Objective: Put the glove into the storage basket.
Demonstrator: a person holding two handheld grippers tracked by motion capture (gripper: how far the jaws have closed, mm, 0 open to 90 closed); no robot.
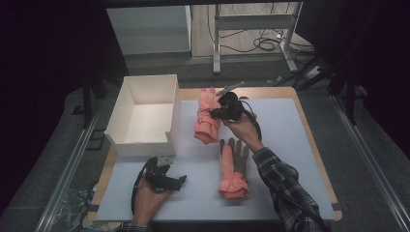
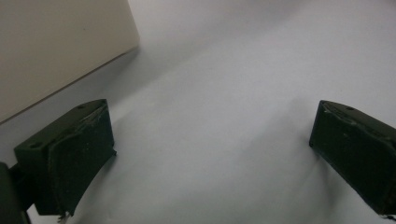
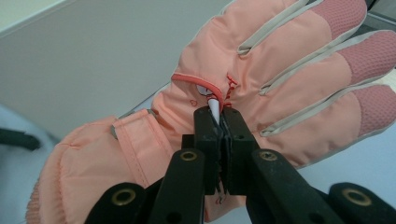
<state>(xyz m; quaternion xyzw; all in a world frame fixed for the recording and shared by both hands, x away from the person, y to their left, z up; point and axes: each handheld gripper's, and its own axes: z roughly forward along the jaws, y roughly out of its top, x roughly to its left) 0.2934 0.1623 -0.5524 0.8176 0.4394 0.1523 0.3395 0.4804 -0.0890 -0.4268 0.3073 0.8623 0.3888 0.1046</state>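
High view shows the right gripper [image 1: 218,110] near the top middle of the frame, pinching a pink glove [image 1: 206,116] that lies next to the white box [image 1: 143,115]. Right gripper view shows its jaws squeezed tight on a small white tag [image 3: 214,108] on the back of that glove [image 3: 261,88] (the glove's fingers point to the upper right). A second glove [image 1: 234,166] lies palm up in the lower middle. At the lower left, the left gripper [image 1: 170,181] rests on the pale mat [image 1: 290,145] with its jaws wide apart, holding nothing.
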